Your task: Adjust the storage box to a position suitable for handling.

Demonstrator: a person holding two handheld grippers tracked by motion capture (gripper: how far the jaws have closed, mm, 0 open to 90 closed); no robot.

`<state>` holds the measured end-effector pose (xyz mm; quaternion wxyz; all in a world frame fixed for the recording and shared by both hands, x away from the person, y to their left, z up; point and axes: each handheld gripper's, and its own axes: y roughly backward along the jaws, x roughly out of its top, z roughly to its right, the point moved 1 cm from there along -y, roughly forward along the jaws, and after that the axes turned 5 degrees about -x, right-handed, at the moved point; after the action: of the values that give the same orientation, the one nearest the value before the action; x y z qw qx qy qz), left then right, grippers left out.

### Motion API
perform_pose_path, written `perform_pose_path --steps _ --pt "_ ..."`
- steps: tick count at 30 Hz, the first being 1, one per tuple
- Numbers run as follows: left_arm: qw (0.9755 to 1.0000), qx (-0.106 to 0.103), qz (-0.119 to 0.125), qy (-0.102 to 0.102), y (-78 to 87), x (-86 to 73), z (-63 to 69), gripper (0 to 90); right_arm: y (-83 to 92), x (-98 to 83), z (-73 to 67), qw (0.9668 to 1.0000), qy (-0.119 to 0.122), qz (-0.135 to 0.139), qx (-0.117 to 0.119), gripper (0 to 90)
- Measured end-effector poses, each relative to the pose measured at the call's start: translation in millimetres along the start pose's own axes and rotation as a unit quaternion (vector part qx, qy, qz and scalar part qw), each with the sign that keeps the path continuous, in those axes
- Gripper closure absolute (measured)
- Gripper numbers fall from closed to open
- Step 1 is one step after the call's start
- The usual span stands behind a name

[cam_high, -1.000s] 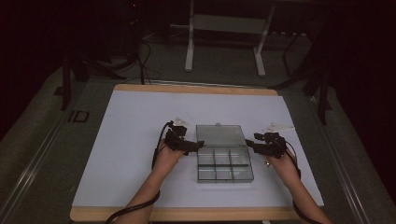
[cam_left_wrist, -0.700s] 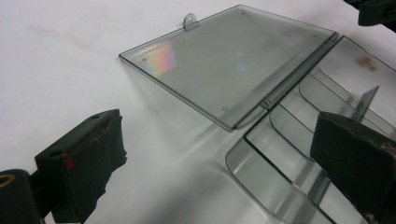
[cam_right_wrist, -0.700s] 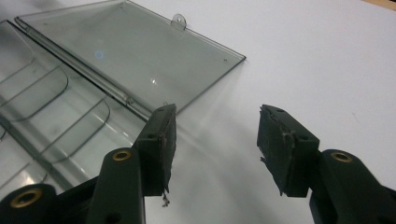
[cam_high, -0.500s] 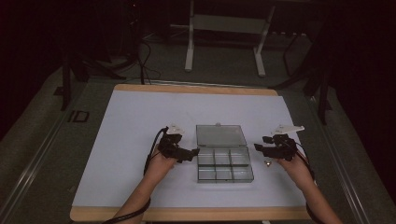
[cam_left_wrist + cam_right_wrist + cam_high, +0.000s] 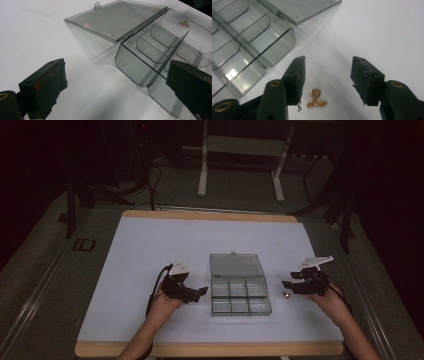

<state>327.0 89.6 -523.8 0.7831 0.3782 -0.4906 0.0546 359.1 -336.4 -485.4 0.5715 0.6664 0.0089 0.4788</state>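
A clear compartment box [image 5: 241, 299] lies mid-table with its lid [image 5: 236, 265] folded flat behind it. My left gripper [image 5: 201, 292] hovers just left of the box, its jaws open and empty. In the left gripper view the left gripper [image 5: 117, 85] faces the box [image 5: 155, 57] and the lid [image 5: 117, 20]; a small copper speck [image 5: 185, 23] shows at a far compartment. My right gripper [image 5: 286, 284] is right of the box, open. Below the right gripper [image 5: 328, 62] small copper pieces [image 5: 315, 98] lie on the white table, untouched, also seen as a copper piece [image 5: 287, 294] from above.
The white table top [image 5: 150, 250] has a wooden rim [image 5: 210, 215] at the far edge. A metal stand [image 5: 240, 150] and cables [image 5: 150, 180] are on the dark floor beyond. The box's corner [image 5: 274, 47] lies left of the right jaws.
Both hands have drawn away from the box: the left gripper slid left and toward the near edge, the right gripper moved right. The box stayed where it was.
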Motion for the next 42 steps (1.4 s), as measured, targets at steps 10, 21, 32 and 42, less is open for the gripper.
perform_pose_path --steps 10,21,32,42 --pt "0.9999 -0.002 0.002 -0.013 10.7 -12.4 10.0 3.4 -0.5 -10.8 -1.9 0.9968 0.041 -0.065 0.021 52.1" --pt "0.9998 -0.006 0.01 -0.018 16.9 -22.0 15.9 3.4 -15.6 -15.0 -3.9 0.9915 0.051 -0.114 0.037 50.7" --pt "0.9997 -0.01 0.011 -0.017 16.4 -24.8 16.0 3.4 -27.6 -15.6 -5.1 0.9861 0.058 -0.152 0.037 56.6" --pt "0.9998 -0.007 0.015 -0.014 16.9 -27.5 13.4 3.4 -28.5 -13.2 -4.6 0.9852 0.057 -0.158 0.034 83.2"
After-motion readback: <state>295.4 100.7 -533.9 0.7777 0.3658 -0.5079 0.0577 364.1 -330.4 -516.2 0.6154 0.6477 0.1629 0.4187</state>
